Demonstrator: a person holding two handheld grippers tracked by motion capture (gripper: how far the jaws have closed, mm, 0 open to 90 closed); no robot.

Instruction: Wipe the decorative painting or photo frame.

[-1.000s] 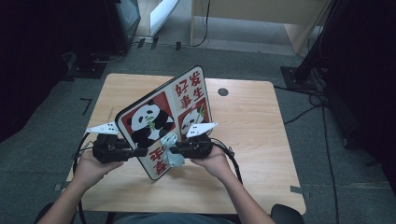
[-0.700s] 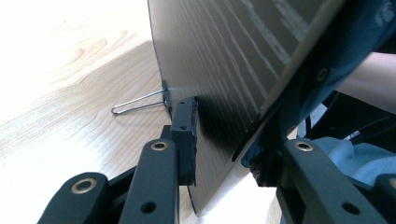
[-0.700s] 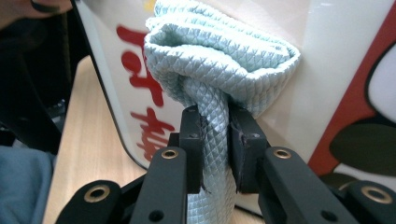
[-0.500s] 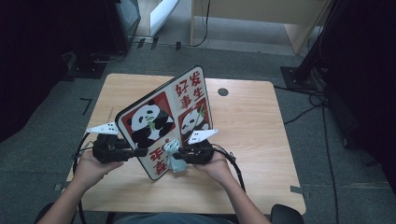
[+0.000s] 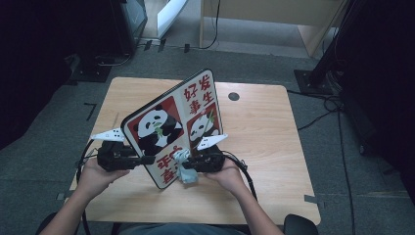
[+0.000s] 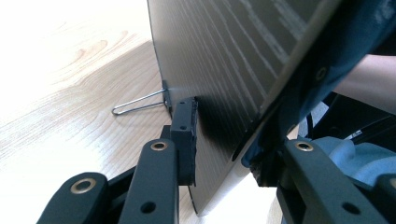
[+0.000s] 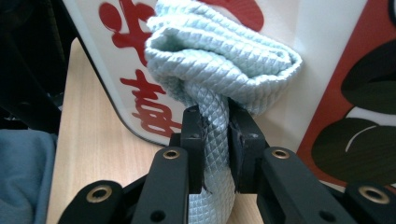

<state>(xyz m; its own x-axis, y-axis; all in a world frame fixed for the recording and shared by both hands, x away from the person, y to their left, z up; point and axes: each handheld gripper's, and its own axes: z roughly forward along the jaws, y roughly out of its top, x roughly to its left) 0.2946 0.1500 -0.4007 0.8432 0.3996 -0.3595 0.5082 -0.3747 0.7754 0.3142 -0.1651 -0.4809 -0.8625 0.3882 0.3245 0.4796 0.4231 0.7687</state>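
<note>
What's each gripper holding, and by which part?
Left gripper: the panda board, clamped at its lower edge. Right gripper: a pale cloth, pinched at its bunched middle against the board's face.

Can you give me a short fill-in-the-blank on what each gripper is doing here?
1. The right gripper is shut on a pale ____.
2. The left gripper clamps the edge of the ____ board.
3. The cloth presses against the board's ____ face.
4. The board stands tilted on a ____ table.

Missing words: cloth; panda; printed; wooden
</note>
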